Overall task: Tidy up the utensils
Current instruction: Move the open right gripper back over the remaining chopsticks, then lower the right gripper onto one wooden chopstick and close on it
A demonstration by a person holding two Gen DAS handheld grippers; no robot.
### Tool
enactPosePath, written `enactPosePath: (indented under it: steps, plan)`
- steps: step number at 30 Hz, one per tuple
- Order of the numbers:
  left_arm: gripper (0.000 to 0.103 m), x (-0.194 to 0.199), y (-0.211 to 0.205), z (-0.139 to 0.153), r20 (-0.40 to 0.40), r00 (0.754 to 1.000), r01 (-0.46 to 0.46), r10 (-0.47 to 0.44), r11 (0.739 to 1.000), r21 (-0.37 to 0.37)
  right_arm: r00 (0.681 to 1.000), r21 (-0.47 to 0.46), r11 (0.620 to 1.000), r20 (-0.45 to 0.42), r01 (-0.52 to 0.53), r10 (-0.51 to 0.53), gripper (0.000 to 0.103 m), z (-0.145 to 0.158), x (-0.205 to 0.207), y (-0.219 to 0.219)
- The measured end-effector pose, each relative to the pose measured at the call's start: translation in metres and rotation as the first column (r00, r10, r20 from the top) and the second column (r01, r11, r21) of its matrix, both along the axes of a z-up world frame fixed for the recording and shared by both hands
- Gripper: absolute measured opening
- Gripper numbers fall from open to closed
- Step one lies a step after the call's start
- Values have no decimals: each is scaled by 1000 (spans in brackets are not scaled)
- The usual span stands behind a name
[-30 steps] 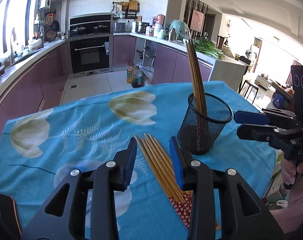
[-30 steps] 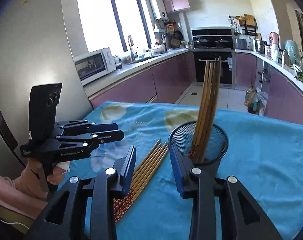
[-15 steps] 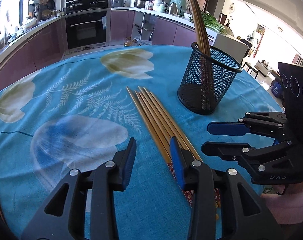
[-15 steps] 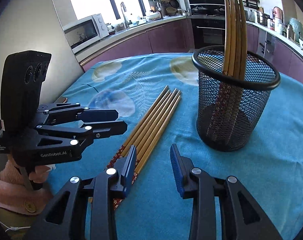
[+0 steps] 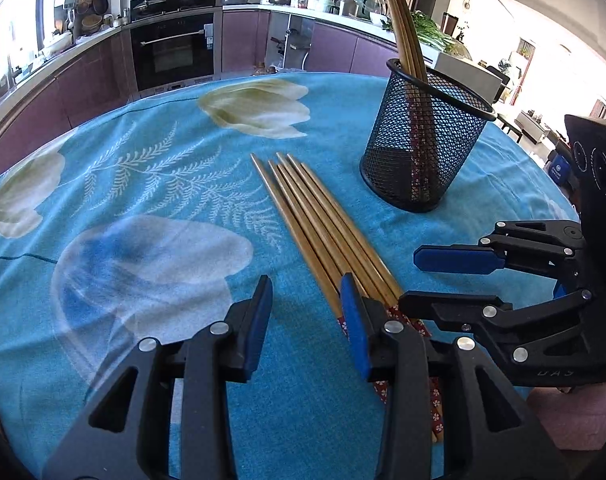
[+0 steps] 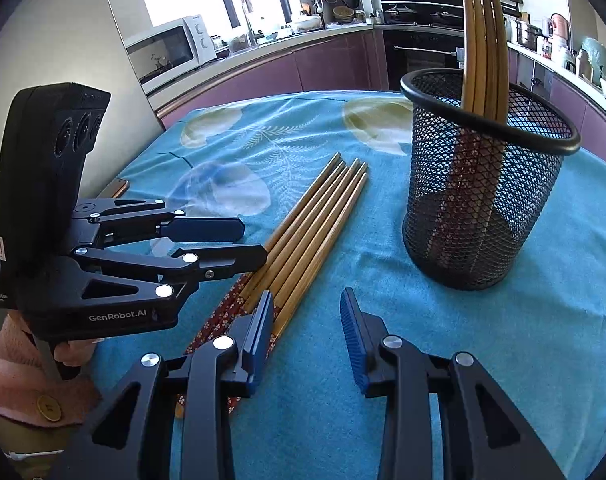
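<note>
In the left wrist view, our left claw (image 5: 306, 322) hangs low over the surface (image 5: 151, 184) with its jaws wide apart and empty. Five loose chopsticks (image 5: 323, 232) lie side by side on the blue flowered tablecloth (image 5: 103, 200), tips far, patterned red handles near, partly under the claw's right finger. The right claw (image 5: 435, 280) comes in from the right, also spread and empty, its lower finger just above the handles. Far right stands the mesh holder (image 5: 423, 160) with several chopsticks upright in it.

To pick well, we judge we should take one slim stick near its handle end, closing squarely across it so it does not roll or drag its neighbours.

In the right wrist view, the right claw (image 6: 307, 338) gapes wide, its left finger over the handle ends of the chopsticks (image 6: 315, 224). The left claw (image 6: 251, 244), open, sits at their left. The sticks look smooth, round and tapered; the cloth is soft and fuzzy; the black wire holder (image 6: 483, 208) is rigid, round-rimmed and open-weave.
</note>
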State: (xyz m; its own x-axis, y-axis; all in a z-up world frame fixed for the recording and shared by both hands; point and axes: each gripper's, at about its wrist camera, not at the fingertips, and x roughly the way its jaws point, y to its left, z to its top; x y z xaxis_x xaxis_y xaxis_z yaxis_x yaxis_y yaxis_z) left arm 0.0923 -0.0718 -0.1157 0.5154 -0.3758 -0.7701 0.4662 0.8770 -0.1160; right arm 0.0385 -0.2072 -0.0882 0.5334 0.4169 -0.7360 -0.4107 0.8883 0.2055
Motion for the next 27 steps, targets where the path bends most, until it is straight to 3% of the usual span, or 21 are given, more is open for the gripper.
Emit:
enactPosePath:
  steps: [11, 27]
  plan:
    - [37, 1, -3, 0, -3, 1000, -13, 13, 999, 37, 1000, -31, 999, -4, 12, -12, 31, -2, 2, -1]
    - [26, 23, -8, 0, -17, 1000, -11, 12, 998, 65, 997, -79, 994, 7, 75, -75, 27, -2, 24, 5]
